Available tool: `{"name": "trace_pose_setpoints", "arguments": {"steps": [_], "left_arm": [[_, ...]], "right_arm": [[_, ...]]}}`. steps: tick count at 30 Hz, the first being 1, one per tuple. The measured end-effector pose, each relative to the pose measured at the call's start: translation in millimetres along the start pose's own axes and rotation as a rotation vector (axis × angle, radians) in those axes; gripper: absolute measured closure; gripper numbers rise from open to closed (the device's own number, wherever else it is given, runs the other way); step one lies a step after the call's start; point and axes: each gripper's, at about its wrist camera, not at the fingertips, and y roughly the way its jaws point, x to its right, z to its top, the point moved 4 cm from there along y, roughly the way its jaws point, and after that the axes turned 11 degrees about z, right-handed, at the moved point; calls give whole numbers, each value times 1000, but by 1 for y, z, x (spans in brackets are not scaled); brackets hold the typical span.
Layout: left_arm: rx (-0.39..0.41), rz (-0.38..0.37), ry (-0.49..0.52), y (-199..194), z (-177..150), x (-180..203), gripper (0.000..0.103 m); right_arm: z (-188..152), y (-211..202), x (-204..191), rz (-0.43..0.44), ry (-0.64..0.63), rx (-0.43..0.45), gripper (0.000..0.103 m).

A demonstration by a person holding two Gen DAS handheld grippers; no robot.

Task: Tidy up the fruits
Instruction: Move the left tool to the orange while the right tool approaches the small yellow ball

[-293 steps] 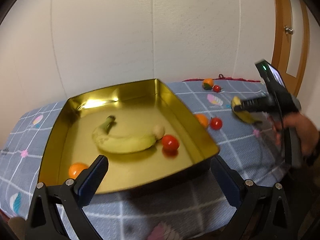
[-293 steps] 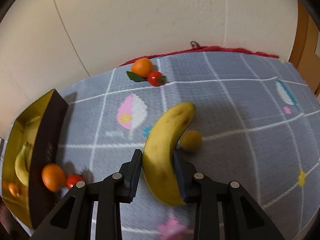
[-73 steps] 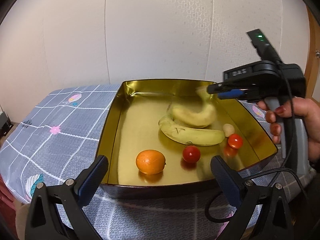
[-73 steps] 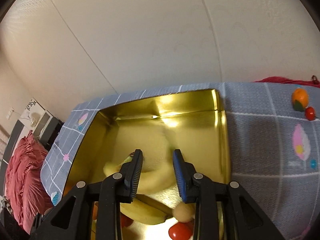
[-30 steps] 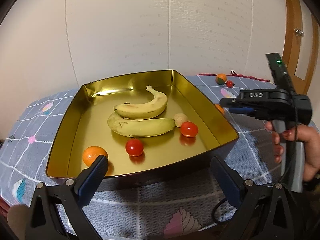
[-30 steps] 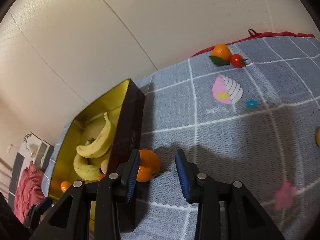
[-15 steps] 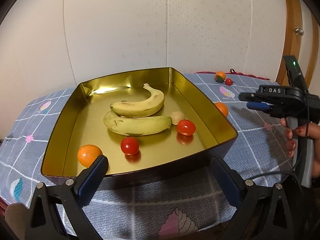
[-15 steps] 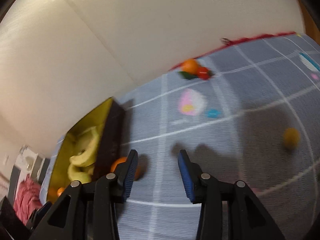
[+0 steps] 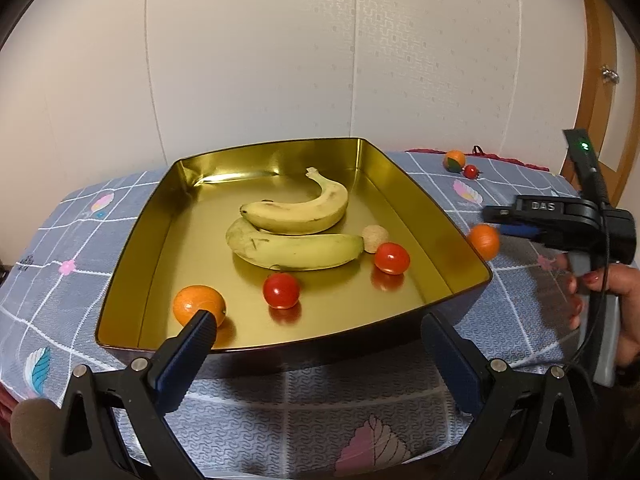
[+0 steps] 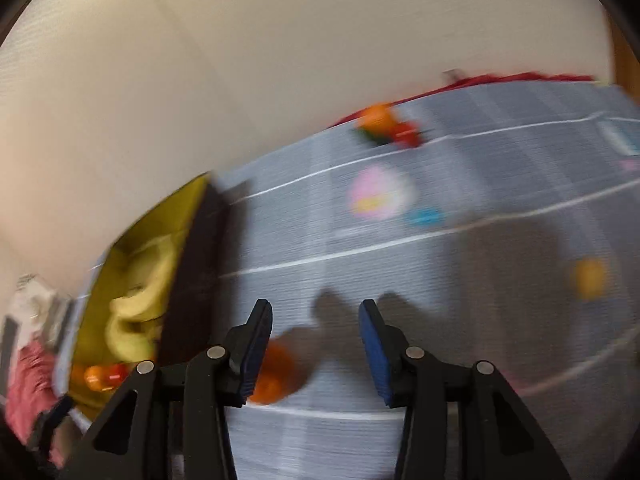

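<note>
Hovering at the near edge of the gold tray (image 9: 460,240), my left tool (image 9: 320,344) stands wide with nothing between its pads. Two bananas (image 9: 296,216), two tomatoes (image 9: 281,290), an orange (image 9: 199,305) and a small pale fruit (image 9: 375,237) lie inside the tray. My right tool (image 10: 316,344), whose jaws have just been opening, is parted and grips nothing, over the checked cloth (image 10: 440,280) beside the tray's outer wall. A loose orange (image 10: 276,376) rests on the cloth just by its left pad. Another orange (image 9: 455,160) and tomatoes sit well apart near the wall.
</note>
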Motion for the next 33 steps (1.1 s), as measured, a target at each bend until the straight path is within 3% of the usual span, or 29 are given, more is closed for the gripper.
{"name": "trace_pose_setpoints", "arguments": {"steps": [5,10,14,21,25,30,33], "left_arm": [[10,-16,39,-1,1,13,0],[15,-46,79,-3,6,31,0],[22,-94,125,-6,12,58,0],[52,-232,305,-8,32,154,0],[31,-370,440,-3,31,227,0],[13,-442,539,6,26,275,0],[-4,-444,571,14,24,290,0]], "right_arm": [[8,-53,44,32,113,134,57],[10,-94,74,-49,147,253,57],[7,-101,89,-90,159,259,57],[8,-103,111,-87,229,271,57],[7,-109,116,-62,257,294,57],[8,-122,128,-43,300,343,57],[8,-126,136,-33,340,363,57]]}}
